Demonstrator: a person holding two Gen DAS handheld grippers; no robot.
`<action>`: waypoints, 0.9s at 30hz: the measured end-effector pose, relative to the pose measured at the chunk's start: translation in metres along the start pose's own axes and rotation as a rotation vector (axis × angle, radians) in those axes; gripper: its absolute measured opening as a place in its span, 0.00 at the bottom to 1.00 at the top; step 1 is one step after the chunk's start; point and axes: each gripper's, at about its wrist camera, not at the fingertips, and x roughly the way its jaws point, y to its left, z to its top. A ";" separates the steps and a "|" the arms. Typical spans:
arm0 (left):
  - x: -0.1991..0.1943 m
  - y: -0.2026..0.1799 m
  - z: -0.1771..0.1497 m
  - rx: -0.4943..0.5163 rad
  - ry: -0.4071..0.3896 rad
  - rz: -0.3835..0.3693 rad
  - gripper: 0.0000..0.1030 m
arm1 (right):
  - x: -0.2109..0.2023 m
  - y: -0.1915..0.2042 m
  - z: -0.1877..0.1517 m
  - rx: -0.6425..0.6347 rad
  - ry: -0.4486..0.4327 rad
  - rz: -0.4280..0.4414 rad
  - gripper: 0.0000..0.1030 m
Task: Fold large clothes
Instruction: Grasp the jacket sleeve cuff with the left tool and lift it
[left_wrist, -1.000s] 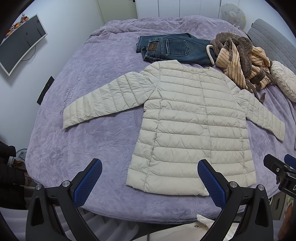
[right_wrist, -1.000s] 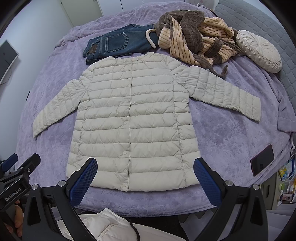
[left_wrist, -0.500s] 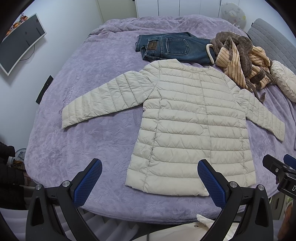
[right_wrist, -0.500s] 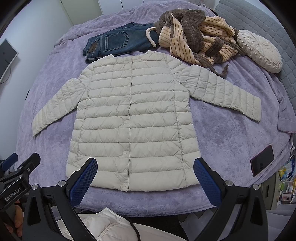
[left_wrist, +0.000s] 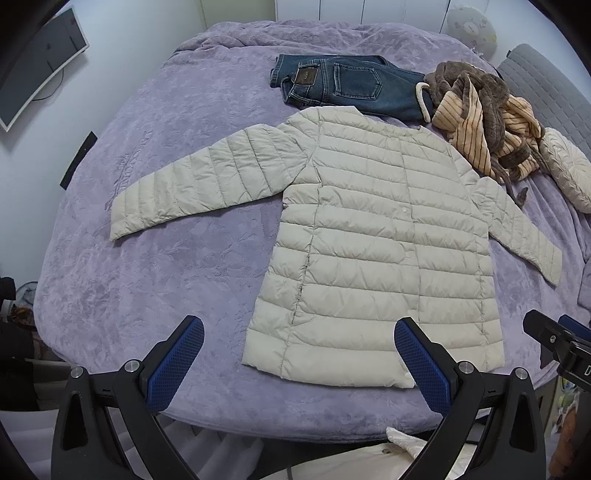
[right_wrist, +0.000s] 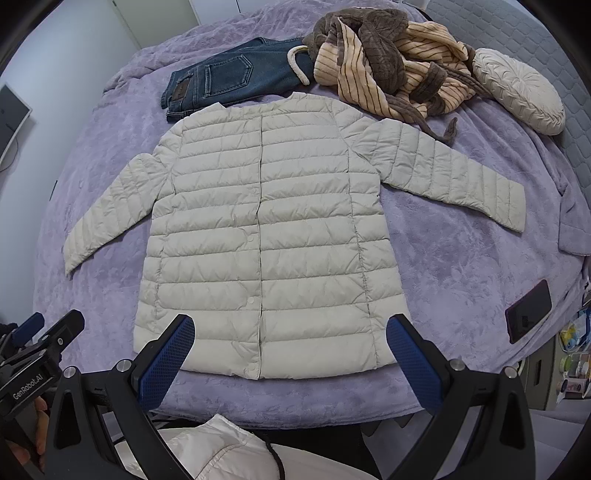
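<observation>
Both my tools, left tool (left_wrist: 299, 363) and right tool (right_wrist: 290, 360), gape wide, empty. The cream quilted puffer jacket (right_wrist: 258, 236) lies flat on the purple bed (left_wrist: 147, 258); light, slippery, I'd pinch a sleeve cuff.

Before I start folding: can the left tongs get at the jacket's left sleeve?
Probably yes. The left tongs are open and empty, and the sleeve lies flat on bare purple bedspread, nothing between them.
</observation>
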 end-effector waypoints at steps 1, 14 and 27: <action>0.002 0.004 0.000 -0.009 0.004 -0.001 1.00 | 0.002 0.001 0.002 0.002 0.008 0.002 1.00; 0.065 0.114 0.019 -0.250 0.014 -0.111 1.00 | 0.055 0.056 0.029 -0.008 0.130 0.138 1.00; 0.208 0.271 0.055 -0.648 -0.064 -0.232 1.00 | 0.123 0.153 0.038 -0.139 0.289 0.107 1.00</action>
